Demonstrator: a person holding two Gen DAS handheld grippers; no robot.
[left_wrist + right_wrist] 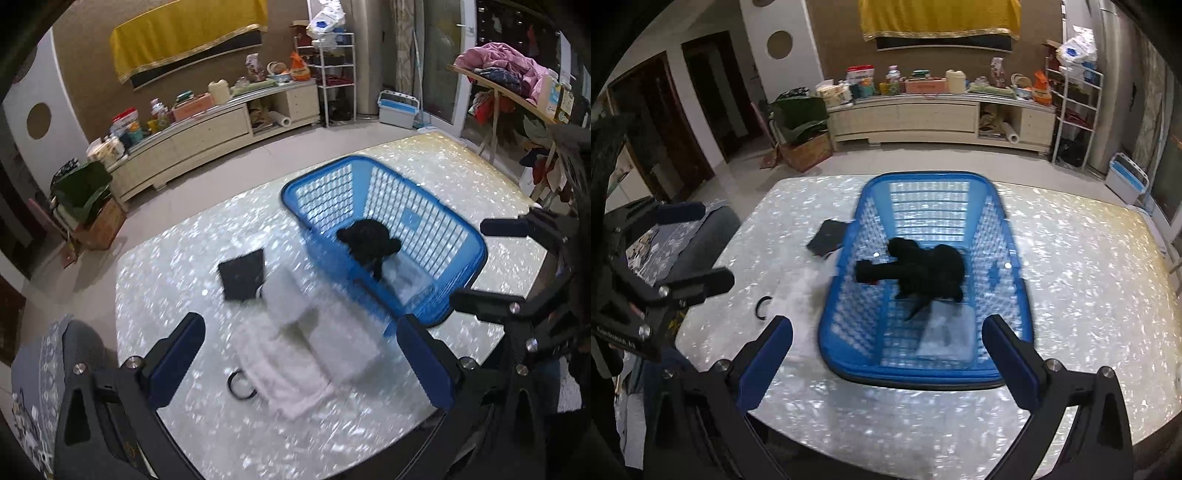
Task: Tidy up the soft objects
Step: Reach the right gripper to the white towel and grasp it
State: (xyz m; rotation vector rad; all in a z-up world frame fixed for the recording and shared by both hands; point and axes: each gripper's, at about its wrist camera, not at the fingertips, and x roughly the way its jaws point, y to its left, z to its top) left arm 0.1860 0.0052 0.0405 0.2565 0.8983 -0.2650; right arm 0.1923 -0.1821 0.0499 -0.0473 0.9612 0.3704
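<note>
A blue plastic basket point(458, 236) point(1015, 240) stands on the shiny white table. Inside it lie a black soft garment point(369, 240) point(923, 269) and a pale folded cloth point(947, 338). A white folded towel point(295, 358) lies on the table left of the basket, below my left gripper point(301, 363), which is open and empty. A flat black folded piece point(242, 275) point(827, 240) lies further back. My right gripper point(886, 360) is open and empty over the basket's near rim; it also shows in the left wrist view point(476, 262).
A black hair tie point(242, 384) point(762, 306) lies on the table by the towel. A low cabinet point(923, 118) with clutter stands behind. A rack with clothes point(509, 81) is at the right. The left gripper shows in the right wrist view point(698, 247).
</note>
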